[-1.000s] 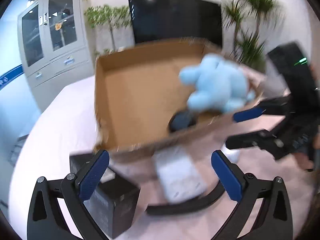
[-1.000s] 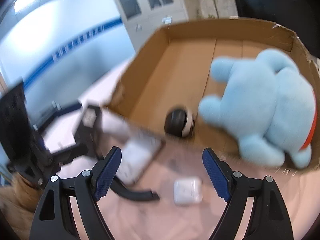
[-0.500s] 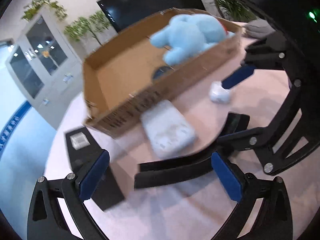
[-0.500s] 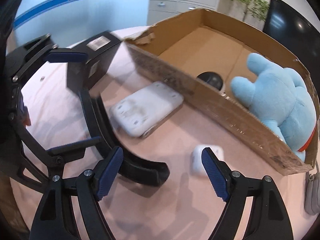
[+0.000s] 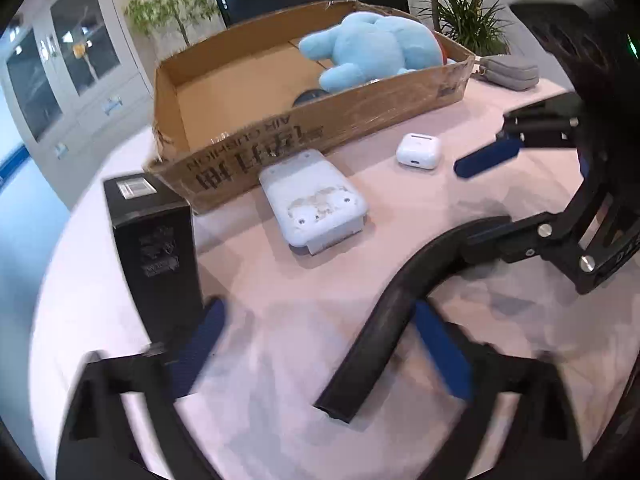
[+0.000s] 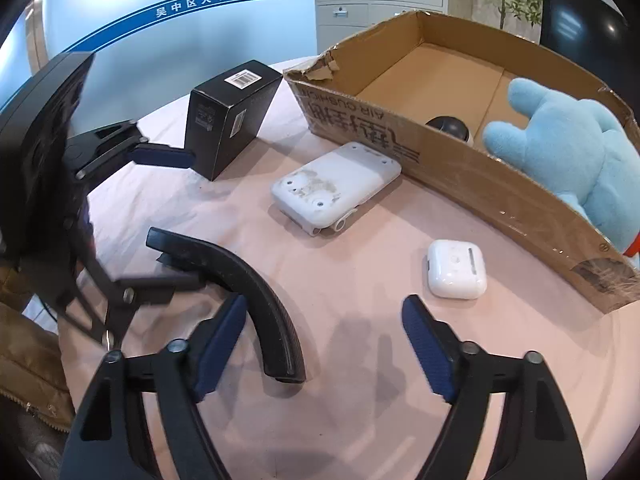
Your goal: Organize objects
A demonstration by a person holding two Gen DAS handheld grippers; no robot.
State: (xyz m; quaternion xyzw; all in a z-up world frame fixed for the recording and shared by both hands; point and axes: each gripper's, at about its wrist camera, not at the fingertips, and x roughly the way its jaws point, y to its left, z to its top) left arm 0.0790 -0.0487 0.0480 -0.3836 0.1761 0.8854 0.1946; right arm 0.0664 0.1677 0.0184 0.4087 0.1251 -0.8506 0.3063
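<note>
A black curved bar lies on the pink table. My left gripper straddles one end of it, jaws closing, the bar close to the right pad and clear of the left. My right gripper straddles the other end, jaws also closing, with the bar beside its left pad. Each gripper shows in the other's view, the left gripper and the right gripper. A white earbud case and a flat white device lie loose.
An open cardboard box holds a blue plush toy and a dark round object. A black carton stands by the box corner. A grey pouch lies behind the box.
Both grippers have come down and closer to the table, onto the two ends of the curved bar. Their jaws have narrowed, the left one most.
</note>
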